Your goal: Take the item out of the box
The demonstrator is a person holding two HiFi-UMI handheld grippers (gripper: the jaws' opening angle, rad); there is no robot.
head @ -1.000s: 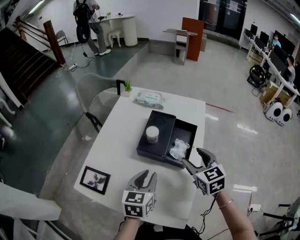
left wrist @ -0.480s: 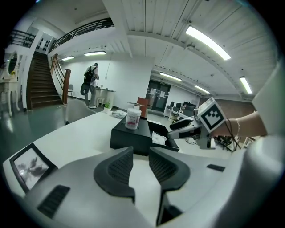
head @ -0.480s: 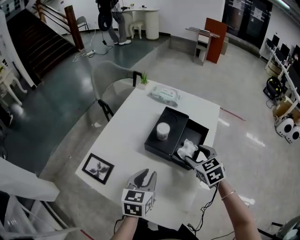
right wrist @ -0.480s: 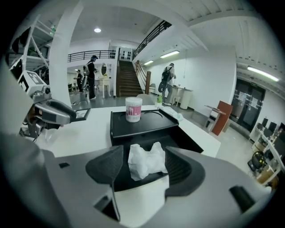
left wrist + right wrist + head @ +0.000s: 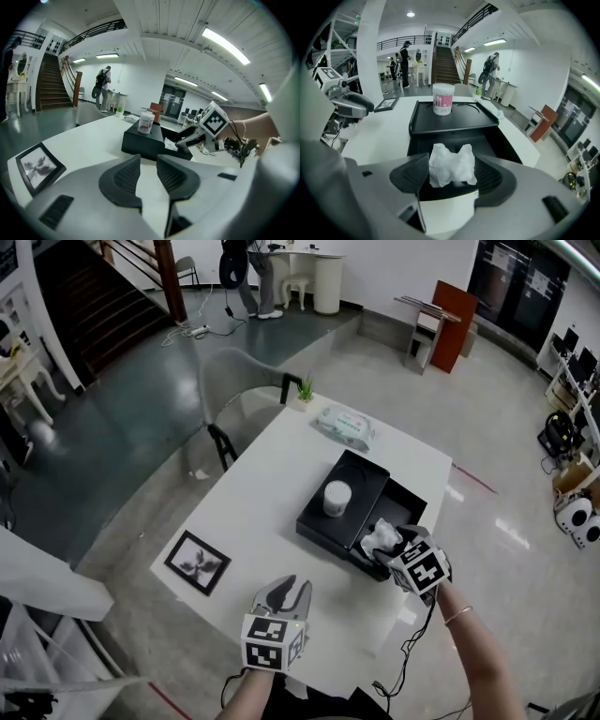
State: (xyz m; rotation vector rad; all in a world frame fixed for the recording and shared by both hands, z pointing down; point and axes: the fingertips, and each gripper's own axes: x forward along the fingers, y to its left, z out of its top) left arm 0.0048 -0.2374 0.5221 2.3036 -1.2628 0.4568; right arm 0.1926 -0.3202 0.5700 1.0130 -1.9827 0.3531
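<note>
White surface (image 5: 262,493) carries everything, with a chair (image 5: 234,413) at its far left corner. A black box (image 5: 419,500) lies near the right edge. Its left half is under a black lid (image 5: 363,474) and its right half is open. Beyond it lie a pack of wipes (image 5: 346,425) and a small plant (image 5: 306,390); a picture frame (image 5: 199,562) lies near the left edge. The right gripper (image 5: 390,544) reaches into the open half. Its jaws are wide and have just been opening, with the crumpled white wad (image 5: 451,166) between them, still inside the box. A white jar (image 5: 337,498) stands just beyond on the lid. The left gripper (image 5: 148,158) hovers near the front edge, its jaws narrow with only surface showing in the gap.
</note>
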